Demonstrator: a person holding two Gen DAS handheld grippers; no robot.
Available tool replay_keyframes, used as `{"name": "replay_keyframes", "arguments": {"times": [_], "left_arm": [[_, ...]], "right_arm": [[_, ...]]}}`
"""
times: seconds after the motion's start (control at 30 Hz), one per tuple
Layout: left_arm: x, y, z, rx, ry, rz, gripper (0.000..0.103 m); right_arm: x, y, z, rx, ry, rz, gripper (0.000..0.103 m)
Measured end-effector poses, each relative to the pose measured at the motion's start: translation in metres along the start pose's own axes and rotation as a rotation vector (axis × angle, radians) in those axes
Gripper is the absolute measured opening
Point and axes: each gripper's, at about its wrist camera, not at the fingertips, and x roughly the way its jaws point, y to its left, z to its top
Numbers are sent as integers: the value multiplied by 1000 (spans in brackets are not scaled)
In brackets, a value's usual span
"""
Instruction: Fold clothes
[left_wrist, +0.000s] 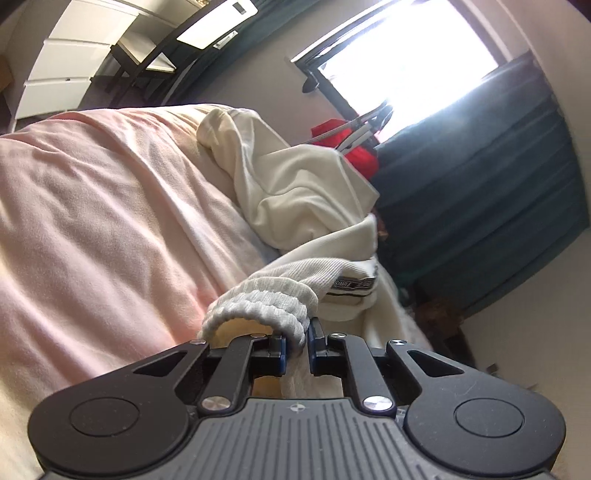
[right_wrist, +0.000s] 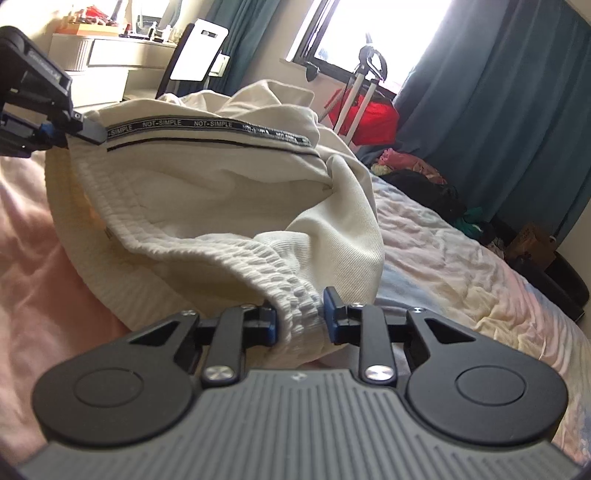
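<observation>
Cream trousers (right_wrist: 229, 177) on pink bedspread (left_wrist: 92, 206), both tongs gripping waistband, teal curtains (right_wrist: 498, 110).

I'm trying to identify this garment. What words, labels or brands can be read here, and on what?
"NOT-SIMPLE", repeated along the black tape on the cream trousers.
Print on the other hand-held gripper's black body: too blurred to read.
The same tape in the left wrist view: too blurred.

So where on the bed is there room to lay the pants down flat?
The widest bare patch is the pink blanket, left of the cream pants. In the right wrist view, some pale quilt lies bare to the pants' right. Beyond it, the heap of dark and coloured clothes near the teal curtain crowds that far end.
</observation>
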Motion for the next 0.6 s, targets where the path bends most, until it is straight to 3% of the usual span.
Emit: {"name": "replay_keyframes", "arguments": {"times": [0.13, 0.27, 0.43, 0.6], "left_arm": [[-34, 3, 3, -62, 15, -23, 8], [-37, 12, 2, -39, 61, 136, 8], [-7, 16, -11, 73, 135, 326, 10], [-17, 13, -11, 69, 118, 301, 12]], "right_arm": [[-24, -7, -2, -5, -28, 32, 27], [-18, -5, -10, 31, 50, 108, 27], [-8, 15, -20, -42, 152, 128, 32], [-28, -16, -21, 188, 104, 229, 42]]}}
